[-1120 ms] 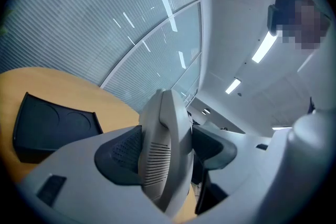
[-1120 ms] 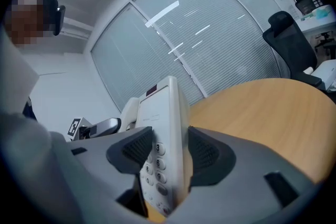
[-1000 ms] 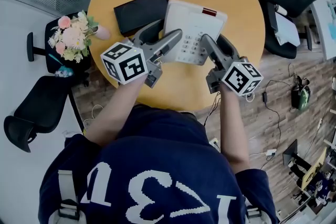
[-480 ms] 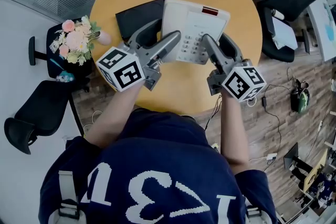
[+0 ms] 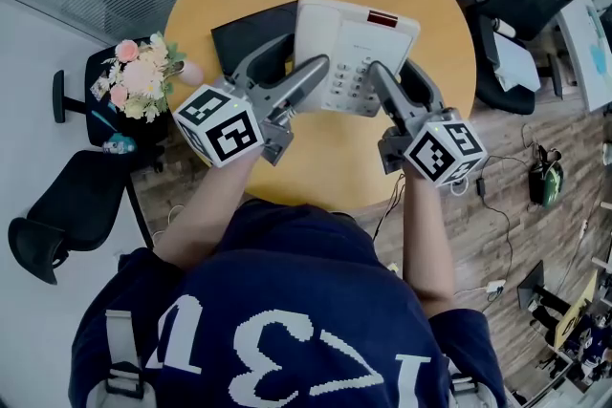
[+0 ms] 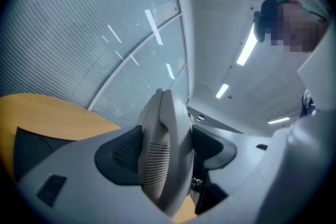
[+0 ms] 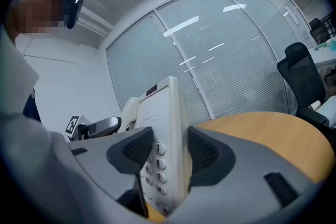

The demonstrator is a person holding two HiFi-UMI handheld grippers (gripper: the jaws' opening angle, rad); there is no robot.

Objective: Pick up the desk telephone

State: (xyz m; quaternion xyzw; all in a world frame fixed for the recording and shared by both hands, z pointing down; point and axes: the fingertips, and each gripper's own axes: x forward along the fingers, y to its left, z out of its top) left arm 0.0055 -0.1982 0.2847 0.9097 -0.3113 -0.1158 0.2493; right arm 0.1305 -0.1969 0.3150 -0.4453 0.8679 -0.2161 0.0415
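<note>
The white desk telephone [image 5: 356, 38] hangs just above the round wooden table [image 5: 316, 153], carried between both grippers. My left gripper [image 5: 304, 54] is shut on its left edge. In the left gripper view the dark pads [image 6: 123, 153] squeeze the handset side of the telephone [image 6: 164, 144]. My right gripper [image 5: 394, 72] is shut on the right edge. There the keypad side of the telephone [image 7: 167, 128] stands edge-on between that gripper's pads [image 7: 137, 149], with number keys showing. Both grippers point about level, away from the person.
A black flat pad [image 5: 247, 32] lies on the table, left of the phone and partly under it. A bunch of flowers [image 5: 136, 76] rests on a black stool beside the table. Office chairs stand at left [image 5: 67, 205] and right [image 5: 531, 5]. Cables trail across the floor at right.
Both grippers have risen a little with the telephone between them, most of it in the earlier half; since then they have hardly moved. The grips are unchanged.
</note>
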